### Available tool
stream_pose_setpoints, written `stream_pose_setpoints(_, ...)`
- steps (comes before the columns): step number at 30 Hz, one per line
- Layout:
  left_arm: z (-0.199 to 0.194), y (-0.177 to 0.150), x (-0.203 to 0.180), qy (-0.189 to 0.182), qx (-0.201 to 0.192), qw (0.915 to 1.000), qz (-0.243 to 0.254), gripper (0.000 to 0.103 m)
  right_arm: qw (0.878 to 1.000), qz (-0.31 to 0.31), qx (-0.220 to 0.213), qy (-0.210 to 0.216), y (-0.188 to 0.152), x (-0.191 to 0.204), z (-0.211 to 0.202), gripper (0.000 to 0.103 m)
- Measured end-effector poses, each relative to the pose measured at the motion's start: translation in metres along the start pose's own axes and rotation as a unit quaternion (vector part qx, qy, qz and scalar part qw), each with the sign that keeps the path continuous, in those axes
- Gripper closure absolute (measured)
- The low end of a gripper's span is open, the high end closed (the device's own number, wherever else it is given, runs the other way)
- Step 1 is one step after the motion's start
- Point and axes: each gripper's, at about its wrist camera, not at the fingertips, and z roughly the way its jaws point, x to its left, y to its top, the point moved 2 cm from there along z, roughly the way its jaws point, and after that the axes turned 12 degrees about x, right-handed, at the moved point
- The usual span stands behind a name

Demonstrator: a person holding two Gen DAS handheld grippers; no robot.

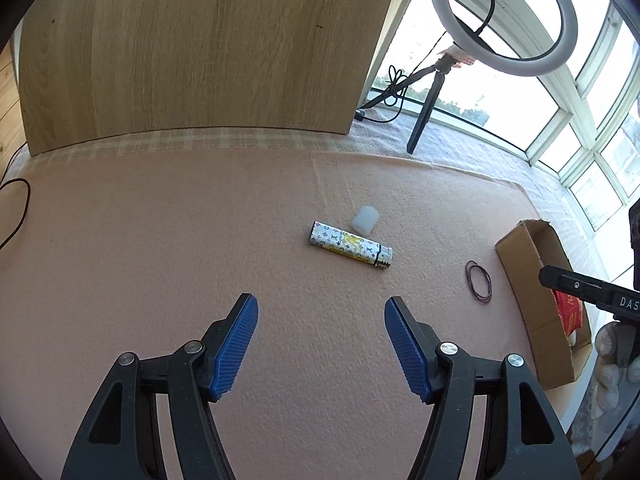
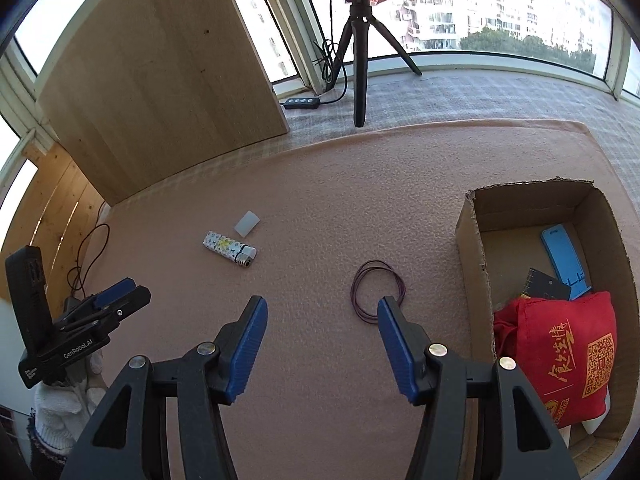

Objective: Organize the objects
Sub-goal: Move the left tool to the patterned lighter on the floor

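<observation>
A patterned lighter [image 1: 350,249] [image 2: 230,250] lies on the pink mat [image 1: 200,240], with a small white cap [image 1: 365,220] [image 2: 247,223] just beyond it. Thin purple rubber bands [image 1: 479,276] [image 2: 353,290] lie between the lighter and an open cardboard box [image 1: 528,280] [image 2: 474,256]. In the box are a red bag [image 2: 560,356], a blue stand [image 2: 564,256] and a dark flat item [image 2: 544,286]. My left gripper [image 1: 321,304] [image 2: 138,290] is open and empty, short of the lighter. My right gripper [image 2: 322,304] [image 1: 560,280] is open, its right finger at the bands' near edge.
A wooden board [image 1: 200,48] [image 2: 160,80] stands upright at the back of the mat. A ring light on a black tripod [image 1: 420,128] [image 2: 360,60] stands by the windows, with a cable and switch [image 2: 302,103]. Another cable [image 2: 90,248] trails at the left.
</observation>
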Motion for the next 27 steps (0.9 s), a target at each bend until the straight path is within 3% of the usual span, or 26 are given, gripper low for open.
stream_pose_setpoints(3, 0.008, 0.015, -0.005, 0.004, 0.0, 0.9999, 0.012, 0.034, 1.0, 0.005, 0.021, 0.021, 0.007, 0.002, 0.017, 0.05)
stream_pose_setpoints(11, 0.047, 0.061, -0.018, 0.013, 0.019, 0.999, 0.039, 0.034, 0.998, 0.014, 0.052, 0.027, 0.019, -0.004, 0.052, 0.05)
stream_pose_setpoints(17, 0.081, 0.09, -0.021, -0.009, 0.043, 0.9986, 0.03, 0.034, 0.998, 0.024, 0.06, 0.024, 0.027, -0.015, 0.063, 0.05)
stream_pose_setpoints(27, 0.115, 0.097, -0.021, -0.038, 0.09, 0.9947, 0.031, 0.038, 0.996, 0.03, 0.08, 0.033, 0.035, -0.023, 0.077, 0.05)
